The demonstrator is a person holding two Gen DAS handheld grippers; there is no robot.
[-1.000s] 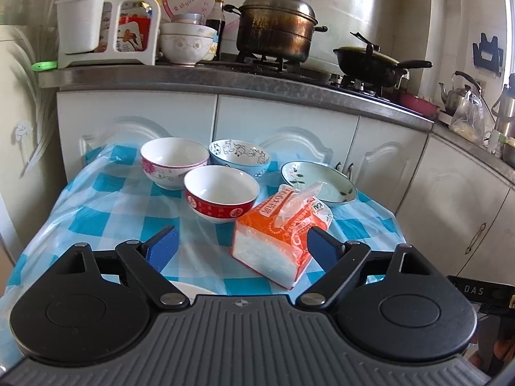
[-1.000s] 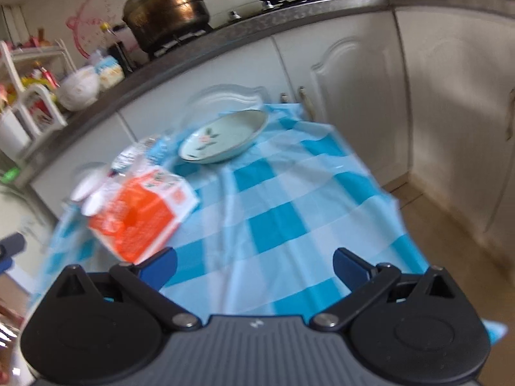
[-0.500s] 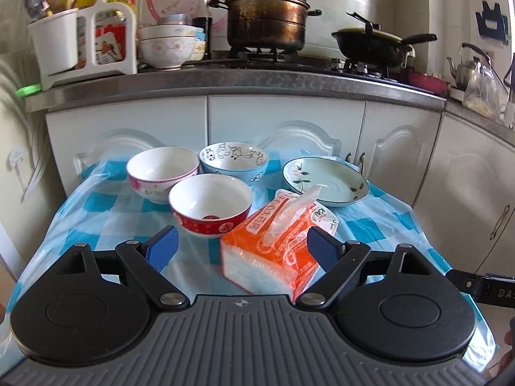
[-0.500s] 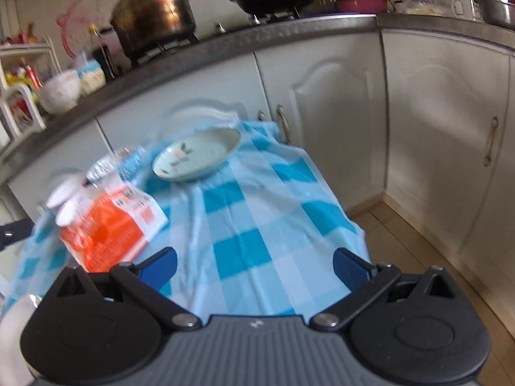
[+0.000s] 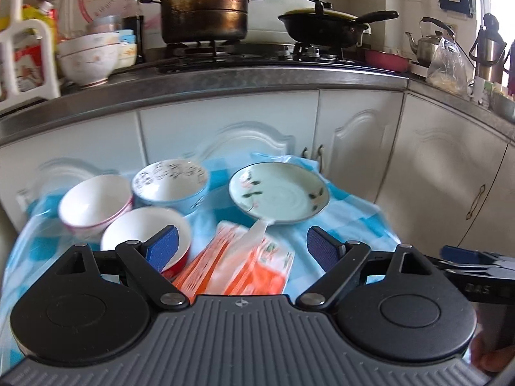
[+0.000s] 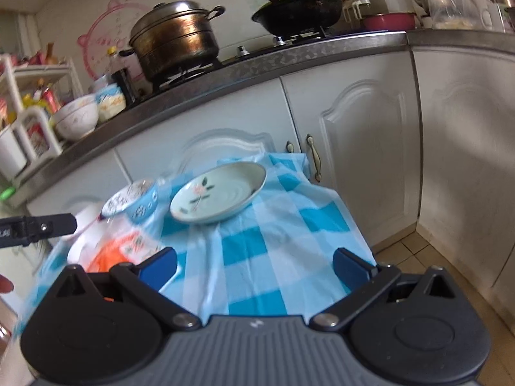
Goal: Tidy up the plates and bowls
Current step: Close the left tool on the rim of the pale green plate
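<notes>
On the blue-checked tablecloth (image 6: 289, 251) lie a pale green flowered plate (image 5: 279, 193) (image 6: 219, 193), a blue patterned bowl (image 5: 170, 183) (image 6: 135, 201), a pink-rimmed white bowl (image 5: 95, 204) and a red bowl (image 5: 141, 230). My left gripper (image 5: 241, 247) hangs open above the orange tissue pack (image 5: 244, 267), with its left pad in front of the red bowl. My right gripper (image 6: 254, 268) is open over the cloth, short of the plate, nothing between its fingers. The right gripper's tip (image 5: 463, 254) also shows at the left wrist view's right edge.
White cabinets (image 6: 354, 135) stand right behind the table. On the counter above are a steamer pot (image 5: 206, 6), a wok (image 5: 322, 25), stacked white bowls (image 5: 88, 53), a kettle (image 5: 428, 41) and a white rack (image 6: 29, 119). Tiled floor (image 6: 415, 251) lies to the right.
Both grippers have moved forward toward the dishes, and the left view has swung right. The plate and bowls look larger; the tissue pack now sits between the left fingers. Nothing was taken hold of.
</notes>
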